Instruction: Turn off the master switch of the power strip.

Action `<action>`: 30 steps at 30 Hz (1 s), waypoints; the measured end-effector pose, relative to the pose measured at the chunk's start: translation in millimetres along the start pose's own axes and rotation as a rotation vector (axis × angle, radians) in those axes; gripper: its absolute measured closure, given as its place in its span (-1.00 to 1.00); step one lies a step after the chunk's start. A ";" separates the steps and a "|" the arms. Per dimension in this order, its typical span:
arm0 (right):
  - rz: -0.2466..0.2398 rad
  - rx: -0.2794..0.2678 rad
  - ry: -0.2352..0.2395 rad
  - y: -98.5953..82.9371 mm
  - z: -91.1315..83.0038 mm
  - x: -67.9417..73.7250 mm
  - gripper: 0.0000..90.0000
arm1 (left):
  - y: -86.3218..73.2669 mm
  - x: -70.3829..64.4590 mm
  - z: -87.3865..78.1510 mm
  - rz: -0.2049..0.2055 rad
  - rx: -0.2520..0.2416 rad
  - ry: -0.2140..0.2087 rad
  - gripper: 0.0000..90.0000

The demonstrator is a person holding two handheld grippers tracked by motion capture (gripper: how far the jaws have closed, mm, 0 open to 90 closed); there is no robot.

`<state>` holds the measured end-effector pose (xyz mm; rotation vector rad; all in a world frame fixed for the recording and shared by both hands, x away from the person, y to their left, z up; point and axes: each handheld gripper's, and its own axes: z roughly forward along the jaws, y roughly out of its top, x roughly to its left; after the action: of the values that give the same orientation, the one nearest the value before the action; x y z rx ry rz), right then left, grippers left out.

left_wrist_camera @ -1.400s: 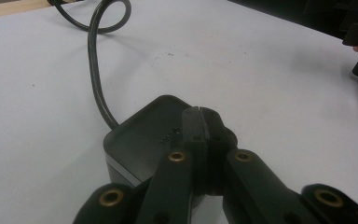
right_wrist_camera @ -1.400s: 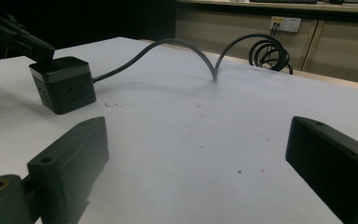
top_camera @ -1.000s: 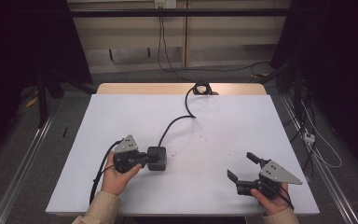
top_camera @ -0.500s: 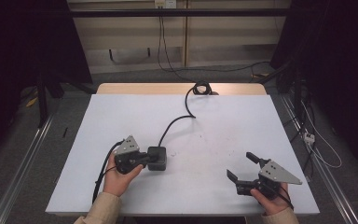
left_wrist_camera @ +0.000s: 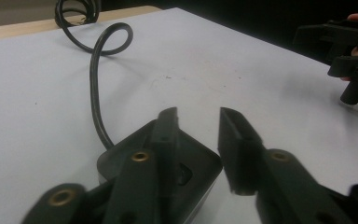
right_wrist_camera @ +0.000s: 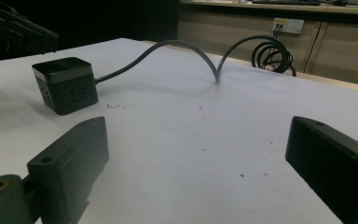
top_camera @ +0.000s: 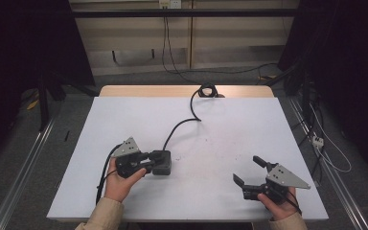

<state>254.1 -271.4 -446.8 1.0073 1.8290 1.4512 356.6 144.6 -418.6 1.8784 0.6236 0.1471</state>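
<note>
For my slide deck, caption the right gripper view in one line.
Open right gripper faces a black power cube on the white table, its cable arching behind.

White counter (top_camera: 249,124) top, wooden strip at its far edge. Small dark specks (right_wrist_camera: 112,106) scattered on the surface, possibly dirt. Wall outlet (right_wrist_camera: 287,25) on the beige panel behind. Loose cables (top_camera: 172,43) hang down to the grey floor (top_camera: 67,120).
</note>
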 end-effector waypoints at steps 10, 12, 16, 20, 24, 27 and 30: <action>-0.004 0.001 0.001 -0.1 0.4 -0.5 -0.87 | 0.6 0.8 0.6 -0.019 0.018 0.014 -0.09; -0.001 0.002 0.003 0.1 0.9 0.2 -0.87 | 0.4 1.4 0.3 -0.019 0.021 0.019 -0.19; 0.000 0.001 0.004 0.0 1.2 0.0 -0.87 | 0.7 0.2 1.3 -0.022 0.020 0.009 -0.32; 0.000 0.000 0.004 0.2 1.4 0.0 -0.87 | 0.5 0.8 1.3 -0.016 0.024 0.014 -0.38; 0.000 0.000 0.002 0.2 0.4 -0.3 -0.87 | 0.5 0.5 1.9 -0.020 0.021 0.014 -0.44; -0.001 -0.001 0.002 0.2 0.0 -0.7 -0.87 | 0.7 0.6 1.8 -0.017 0.021 0.014 -0.47; -0.001 0.000 0.001 0.3 0.0 -0.4 -0.87 | 0.8 1.1 1.2 -0.018 0.017 0.016 -0.49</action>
<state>254.4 -271.7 -446.5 1.0050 1.8299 1.4517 358.2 143.9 -418.6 1.8889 0.6541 0.1460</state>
